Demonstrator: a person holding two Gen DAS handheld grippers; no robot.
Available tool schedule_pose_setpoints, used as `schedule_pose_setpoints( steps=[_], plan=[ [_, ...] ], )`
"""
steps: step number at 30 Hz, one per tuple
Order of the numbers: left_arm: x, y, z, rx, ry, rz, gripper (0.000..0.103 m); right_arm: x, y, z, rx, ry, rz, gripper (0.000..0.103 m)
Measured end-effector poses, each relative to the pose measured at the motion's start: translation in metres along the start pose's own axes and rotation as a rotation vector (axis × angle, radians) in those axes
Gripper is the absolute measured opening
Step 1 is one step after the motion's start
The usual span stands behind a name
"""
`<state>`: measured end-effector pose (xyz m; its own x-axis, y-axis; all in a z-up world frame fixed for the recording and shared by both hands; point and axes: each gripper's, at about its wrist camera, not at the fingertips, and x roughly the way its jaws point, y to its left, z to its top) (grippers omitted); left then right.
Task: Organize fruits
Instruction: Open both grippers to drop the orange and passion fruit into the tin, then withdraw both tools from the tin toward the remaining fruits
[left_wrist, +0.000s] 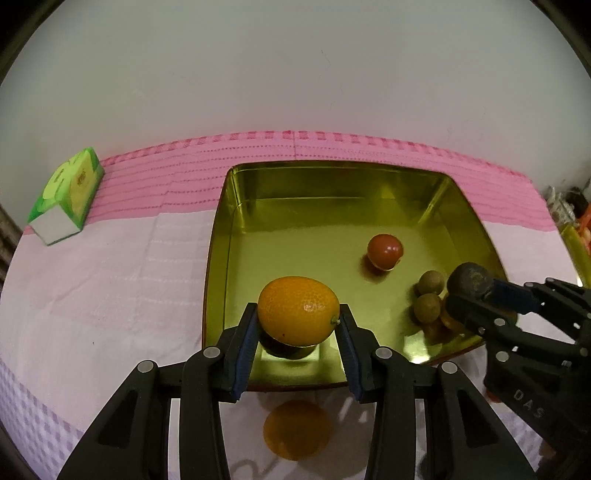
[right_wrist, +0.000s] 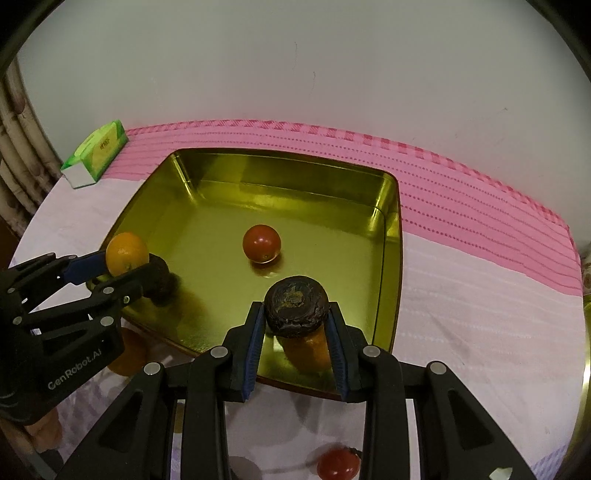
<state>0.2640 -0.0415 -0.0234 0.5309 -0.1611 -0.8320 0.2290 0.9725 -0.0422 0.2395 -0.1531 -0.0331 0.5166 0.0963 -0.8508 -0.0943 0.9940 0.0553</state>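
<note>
Red tomato (right_wrist: 338, 463) on cloth, right wrist view only.

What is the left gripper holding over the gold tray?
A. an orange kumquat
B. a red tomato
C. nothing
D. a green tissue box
A: the left gripper is shut on the orange kumquat, held above the near edge of the gold tray.

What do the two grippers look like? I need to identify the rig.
Both the left gripper and right gripper are black plastic linkages with silver rivets. Their fingers carry ribbed blue pads. The left body reads "GenRobot.AI"; the right shows "DAS". No cables or sleeves visible.
</note>
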Motion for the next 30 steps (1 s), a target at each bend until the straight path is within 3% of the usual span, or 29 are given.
schedule_pose_setpoints(
  steps=[9, 14, 30],
  plan=[
    [0.008, 0.0, 0.001, 0.007, 0.016, 0.008, 0.043, 0.003, -0.003, 0.0, 0.008, -0.004, 0.0, 0.033],
    [0.008, -0.003, 0.003, 0.017, 0.017, 0.018, 0.044, 0.001, -0.007, -0.003, 0.026, -0.013, 0.015, 0.041],
    [-0.013, -0.008, -0.002, 0.013, -0.005, 0.012, 0.051, -0.026, -0.015, -0.013, 0.059, -0.041, 0.003, 0.041]
  ],
)
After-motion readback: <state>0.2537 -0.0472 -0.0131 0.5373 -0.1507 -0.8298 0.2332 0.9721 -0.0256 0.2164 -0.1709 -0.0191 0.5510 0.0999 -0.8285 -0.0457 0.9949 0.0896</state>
